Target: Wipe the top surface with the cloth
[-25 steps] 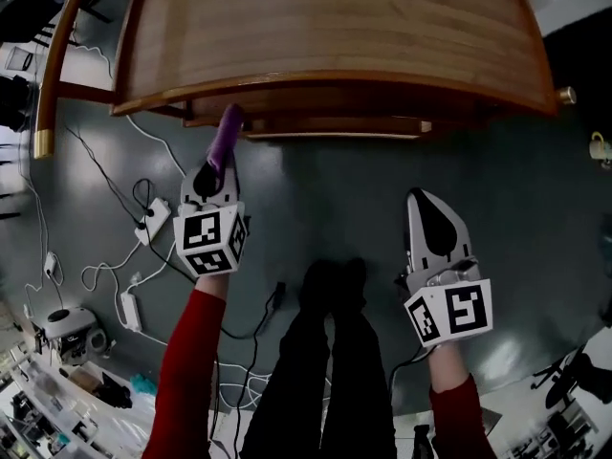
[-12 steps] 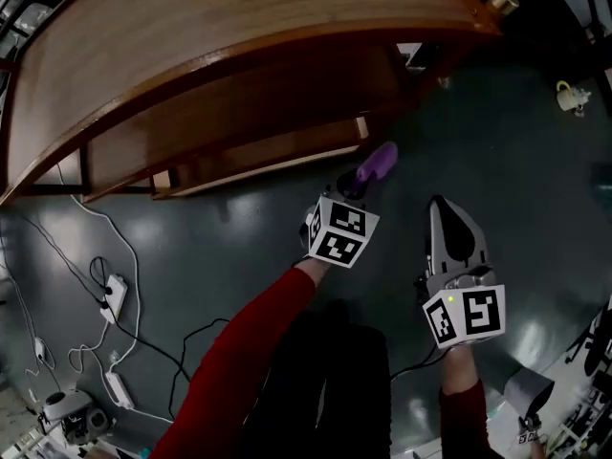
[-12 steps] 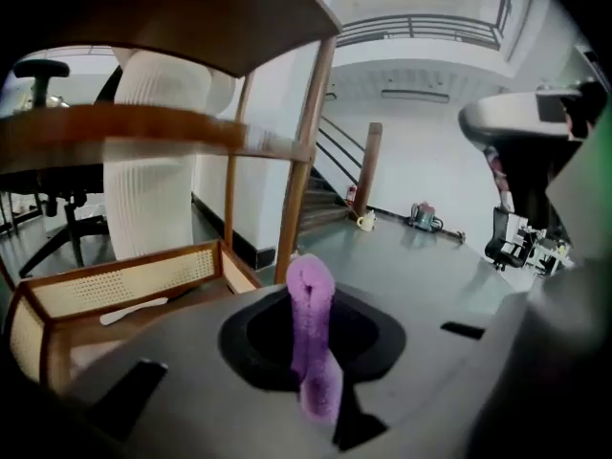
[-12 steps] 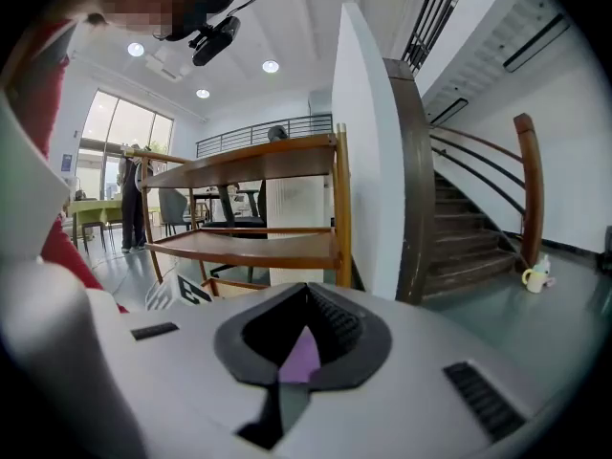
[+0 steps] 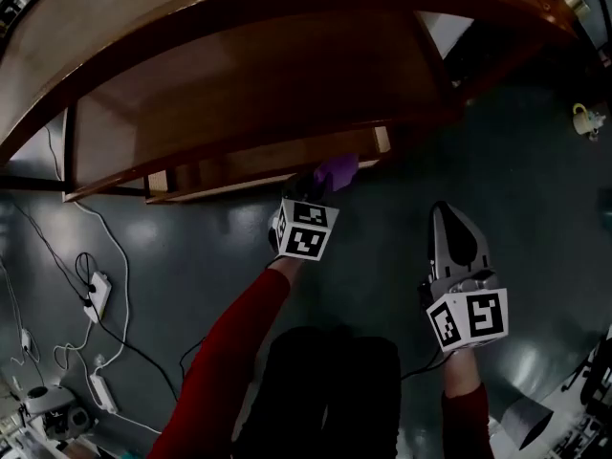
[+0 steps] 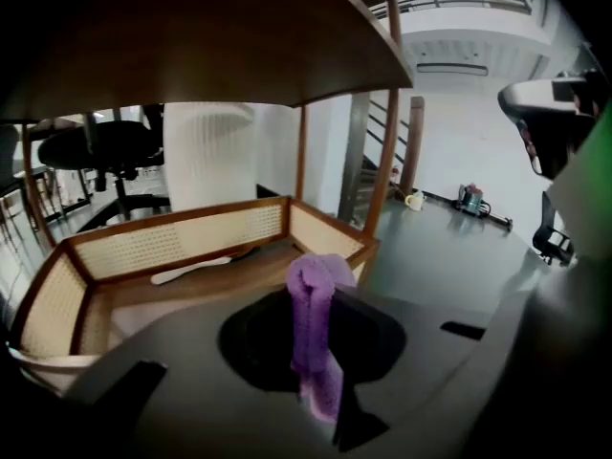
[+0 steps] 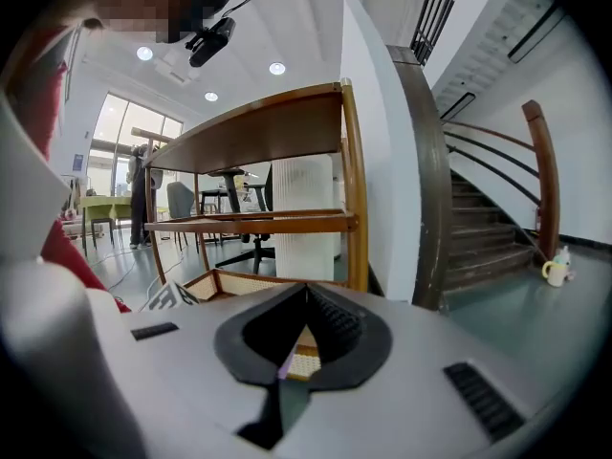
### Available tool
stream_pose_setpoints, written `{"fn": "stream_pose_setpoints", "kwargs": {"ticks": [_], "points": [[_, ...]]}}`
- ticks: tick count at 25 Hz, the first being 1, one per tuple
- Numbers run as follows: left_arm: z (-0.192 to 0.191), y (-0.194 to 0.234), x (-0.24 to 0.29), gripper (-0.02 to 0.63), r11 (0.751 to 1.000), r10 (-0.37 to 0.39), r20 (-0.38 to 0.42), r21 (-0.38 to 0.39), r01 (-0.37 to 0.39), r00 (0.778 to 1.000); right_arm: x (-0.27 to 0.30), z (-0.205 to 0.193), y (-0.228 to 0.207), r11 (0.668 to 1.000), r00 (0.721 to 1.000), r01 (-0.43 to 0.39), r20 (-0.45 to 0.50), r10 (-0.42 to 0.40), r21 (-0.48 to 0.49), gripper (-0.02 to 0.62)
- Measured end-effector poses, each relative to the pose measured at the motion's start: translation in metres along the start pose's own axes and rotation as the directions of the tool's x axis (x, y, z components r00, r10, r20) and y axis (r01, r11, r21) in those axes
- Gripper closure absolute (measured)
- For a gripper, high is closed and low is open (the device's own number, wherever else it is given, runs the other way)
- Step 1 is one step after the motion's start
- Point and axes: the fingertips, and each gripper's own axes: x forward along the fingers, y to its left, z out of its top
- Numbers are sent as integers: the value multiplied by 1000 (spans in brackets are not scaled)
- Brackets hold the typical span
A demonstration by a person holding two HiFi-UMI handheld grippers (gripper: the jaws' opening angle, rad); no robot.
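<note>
A wooden shelf unit [image 5: 239, 8] fills the top of the head view, its top board curving over the lower shelves. My left gripper [image 5: 320, 185] is shut on a purple cloth [image 5: 337, 171], which sits at the front right corner of the bottom shelf [image 5: 258, 165]. In the left gripper view the cloth [image 6: 316, 323] stands up between the jaws, with the rattan-rimmed bottom shelf [image 6: 172, 242] just beyond and the upper board overhead. My right gripper [image 5: 446, 210] hangs over the floor to the right, shut with nothing in it; its view shows the shelf unit [image 7: 277, 132] from the side.
Cables and power strips [image 5: 94, 293] lie on the dark floor at the left. A mug [image 5: 584, 119] stands on the floor at the right. A staircase [image 7: 488, 228] rises beside the shelf unit. The person's legs [image 5: 325, 390] are below the grippers.
The left gripper has carried the cloth left and inward, from over the floor to the bottom shelf's front right corner. The head view has shifted. The right gripper has barely moved.
</note>
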Motion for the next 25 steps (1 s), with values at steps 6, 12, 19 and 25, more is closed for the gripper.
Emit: {"fn": "stream_pose_setpoints", "kwargs": {"ticks": [6, 12, 19, 25], "points": [[-69, 155, -113, 552, 946, 291, -74, -131, -298, 954, 30, 18, 38, 994, 994, -108, 12, 109, -11, 583], [-135, 268, -205, 552, 792, 538, -153, -245, -559, 829, 65, 16, 72, 978, 979, -204, -8, 204, -39, 583], [-176, 308, -252, 552, 661, 626, -241, -340, -668, 742, 80, 5, 92, 965, 966, -258, -9, 258, -45, 583], [-131, 263, -295, 552, 614, 618, -226, -459, -642, 753, 58, 34, 111, 953, 953, -301, -54, 298, -44, 583]]}}
